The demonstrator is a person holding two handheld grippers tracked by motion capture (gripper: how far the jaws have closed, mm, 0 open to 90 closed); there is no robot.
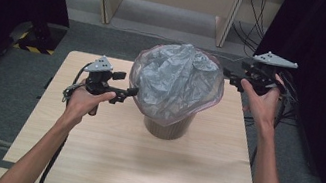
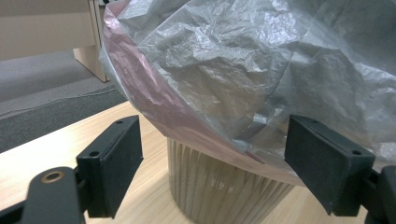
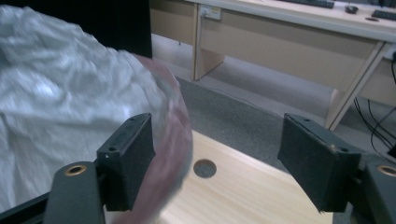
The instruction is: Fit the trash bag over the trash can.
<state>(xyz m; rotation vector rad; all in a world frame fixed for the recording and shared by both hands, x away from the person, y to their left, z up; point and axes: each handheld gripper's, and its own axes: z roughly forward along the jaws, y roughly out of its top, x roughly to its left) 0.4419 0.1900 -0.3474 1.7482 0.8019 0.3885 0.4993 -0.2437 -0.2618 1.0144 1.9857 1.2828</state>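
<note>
High view: ribbed bin (image 1: 168, 128) sits mid wooden surface (image 1: 128, 161), w/ crumpled grey bag (image 1: 175, 81) puffed over its rim; left gripper (image 1: 131, 91) just beside bag's left edge, right gripper (image 1: 227, 76) at its upper right. Left gripper view: fingers (image 2: 112, 170) spread wide apart, nothing between, bag and bin close ahead. Right gripper view: fingers (image 3: 128, 158) also wide apart, bag at left, round hole (image 3: 204, 168) in surface.

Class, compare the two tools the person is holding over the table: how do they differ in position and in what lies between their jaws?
The left tool is held low over the table at the grey bag's left side; the right tool is held higher, off the bag's far right. The left tool's jaws frame the bag's hanging edge and the ribbed bin; the right tool's jaws frame bare tabletop and floor, the bag beside them. Both are open, gripping nothing.
</note>
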